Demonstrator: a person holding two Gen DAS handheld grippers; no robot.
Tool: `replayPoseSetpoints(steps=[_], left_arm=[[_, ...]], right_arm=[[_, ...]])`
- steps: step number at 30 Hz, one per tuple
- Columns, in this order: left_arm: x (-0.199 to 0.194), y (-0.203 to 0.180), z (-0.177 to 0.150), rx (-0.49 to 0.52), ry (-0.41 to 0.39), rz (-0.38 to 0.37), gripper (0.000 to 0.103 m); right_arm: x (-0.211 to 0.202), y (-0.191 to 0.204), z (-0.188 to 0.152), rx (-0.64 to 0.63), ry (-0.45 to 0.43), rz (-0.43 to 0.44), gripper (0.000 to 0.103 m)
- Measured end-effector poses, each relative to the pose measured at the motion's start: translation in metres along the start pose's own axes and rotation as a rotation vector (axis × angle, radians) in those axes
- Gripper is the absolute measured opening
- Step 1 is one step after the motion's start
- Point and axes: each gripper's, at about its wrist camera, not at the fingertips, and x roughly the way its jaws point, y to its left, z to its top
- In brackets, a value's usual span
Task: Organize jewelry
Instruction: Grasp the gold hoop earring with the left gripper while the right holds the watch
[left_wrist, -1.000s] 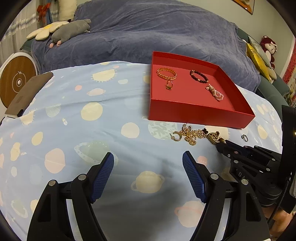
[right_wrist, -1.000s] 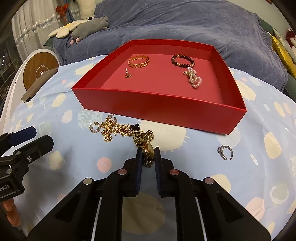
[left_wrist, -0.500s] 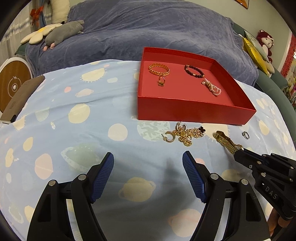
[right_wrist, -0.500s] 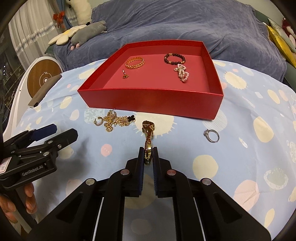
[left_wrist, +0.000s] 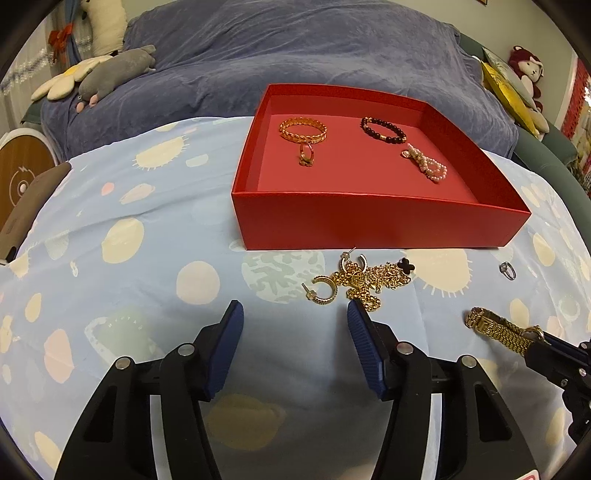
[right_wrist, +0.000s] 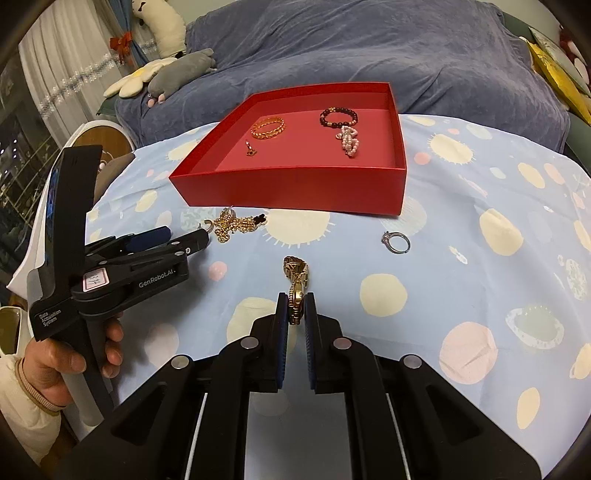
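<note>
Here the right gripper (right_wrist: 295, 308) pinched the gold watch (right_wrist: 296, 286) between its fingers, limp band drooping ahead; likely slippery, best held mid-band. The left gripper (left_wrist: 293, 338) stood spread.

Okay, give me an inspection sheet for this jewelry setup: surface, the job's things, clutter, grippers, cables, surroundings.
Surface: blue planet-print cloth.
Job's things: red tray holds gold bangle, dark bead bracelet, pearl piece, small gold ring; gold chain pile and silver ring on cloth.
Clutter: nothing seen.
Grippers: right gripper shut on gold watch; left gripper open.
Cables: nothing seen.
Surroundings: blue-covered sofa, plush toys.
</note>
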Motion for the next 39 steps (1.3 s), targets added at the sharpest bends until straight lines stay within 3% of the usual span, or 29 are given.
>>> replayPoseSetpoints(steps=[12,22,30,39], left_arm=[[0.007,-0.008,0.005,0.045,-0.027,0.033,0.045],[0.007,-0.014,0.005,0.077,-0.037,0.037,0.015],[0.005,-0.013,0.006,0.075,-0.027,0.041,0.015],[-0.029,-0.005,0.010,0.016,-0.050,-0.028,0.015]], right_arm=[[-0.003,-0.006,-0.007,0.016,0.012,0.005,0.008],[-0.002,-0.003,-0.006,0.019,0.014,0.012,0.008],[-0.009,-0.006,-0.005,0.035,-0.002,0.012,0.008],[-0.028,-0.010,0.011,0.055,-0.067,0.014,0.008]])
